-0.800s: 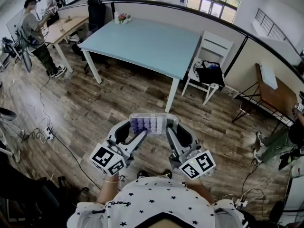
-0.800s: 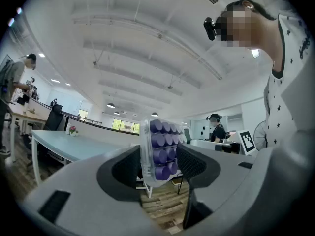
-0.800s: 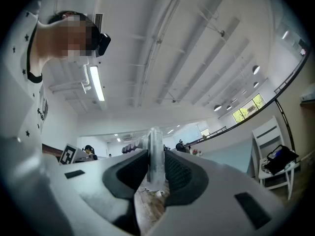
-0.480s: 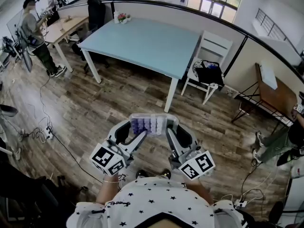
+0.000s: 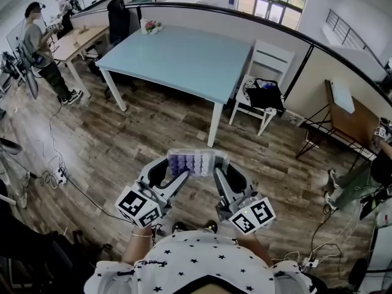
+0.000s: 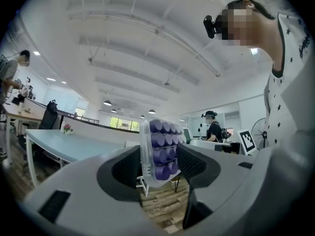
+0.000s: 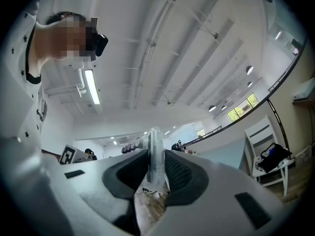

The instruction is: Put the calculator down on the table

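A clear calculator (image 5: 197, 162) with purple keys hangs in the air over the wooden floor, held level between both grippers. My left gripper (image 5: 173, 167) is shut on its left end. My right gripper (image 5: 222, 168) is shut on its right end. In the left gripper view the calculator (image 6: 160, 151) stands on edge between the jaws of the left gripper (image 6: 158, 170), keys facing right. The right gripper view shows the calculator (image 7: 156, 154) edge-on as a thin clear slab pinched in the right gripper (image 7: 156, 175). The light-blue table (image 5: 177, 57) stands ahead, beyond a stretch of floor.
A white chair (image 5: 269, 60) with a black bag (image 5: 264, 94) on its seat stands at the table's right end. A small flower pot (image 5: 150, 26) sits on the table's far corner. A person (image 5: 41, 45) stands far left by a wooden desk. Cables (image 5: 58, 175) lie on the floor at left.
The table and chair have shifted slightly left in the head view. Both grippers hold the calculator as before.
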`<state>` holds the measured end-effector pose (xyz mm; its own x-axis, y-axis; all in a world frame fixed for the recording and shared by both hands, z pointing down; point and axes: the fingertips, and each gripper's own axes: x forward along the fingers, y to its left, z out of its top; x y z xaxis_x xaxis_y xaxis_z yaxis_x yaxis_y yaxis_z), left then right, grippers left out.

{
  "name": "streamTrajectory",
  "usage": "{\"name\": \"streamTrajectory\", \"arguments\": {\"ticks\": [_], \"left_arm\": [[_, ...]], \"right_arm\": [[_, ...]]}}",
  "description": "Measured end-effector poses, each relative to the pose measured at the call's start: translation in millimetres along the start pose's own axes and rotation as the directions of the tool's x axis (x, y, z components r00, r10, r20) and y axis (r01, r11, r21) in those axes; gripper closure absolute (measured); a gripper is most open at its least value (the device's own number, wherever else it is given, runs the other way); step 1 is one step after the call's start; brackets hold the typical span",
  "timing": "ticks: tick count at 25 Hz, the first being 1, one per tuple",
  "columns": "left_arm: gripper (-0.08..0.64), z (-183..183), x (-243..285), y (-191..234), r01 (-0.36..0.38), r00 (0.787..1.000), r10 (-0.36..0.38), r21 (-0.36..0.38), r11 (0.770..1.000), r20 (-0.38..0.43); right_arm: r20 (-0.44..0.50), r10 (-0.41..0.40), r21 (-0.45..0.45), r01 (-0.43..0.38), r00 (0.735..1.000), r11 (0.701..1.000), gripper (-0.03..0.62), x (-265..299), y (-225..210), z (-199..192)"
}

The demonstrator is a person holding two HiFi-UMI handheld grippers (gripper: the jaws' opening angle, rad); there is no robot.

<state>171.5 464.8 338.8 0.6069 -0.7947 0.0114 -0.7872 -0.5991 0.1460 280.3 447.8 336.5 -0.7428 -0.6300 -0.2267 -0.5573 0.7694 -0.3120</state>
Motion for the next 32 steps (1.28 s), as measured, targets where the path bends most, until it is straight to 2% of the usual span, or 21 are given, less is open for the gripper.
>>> {"name": "streamTrajectory", "arguments": {"ticks": [10,20,32], "left_arm": [[0.314,-4,34,-23,0.014,1.0,-0.014,0.019,1.0,-0.019],[0.314,-11,52,-37,-0.009,0.999,0.01,0.035,0.999,-0.04],[0.313,-10,64,-20,0.014,1.0,-0.013,0.039,0.999,-0.028]], "right_arm": [[0.016,-0.02,0.012,0.019,1.0,1.0,0.491,-24,-32,12],[0.017,-0.005,0.034,0.005,1.0,0.999,0.491,-38,-51,14],[0.007,-0.031,0.014,0.031,0.999,0.999,0.489,-23,-62,13]]}}
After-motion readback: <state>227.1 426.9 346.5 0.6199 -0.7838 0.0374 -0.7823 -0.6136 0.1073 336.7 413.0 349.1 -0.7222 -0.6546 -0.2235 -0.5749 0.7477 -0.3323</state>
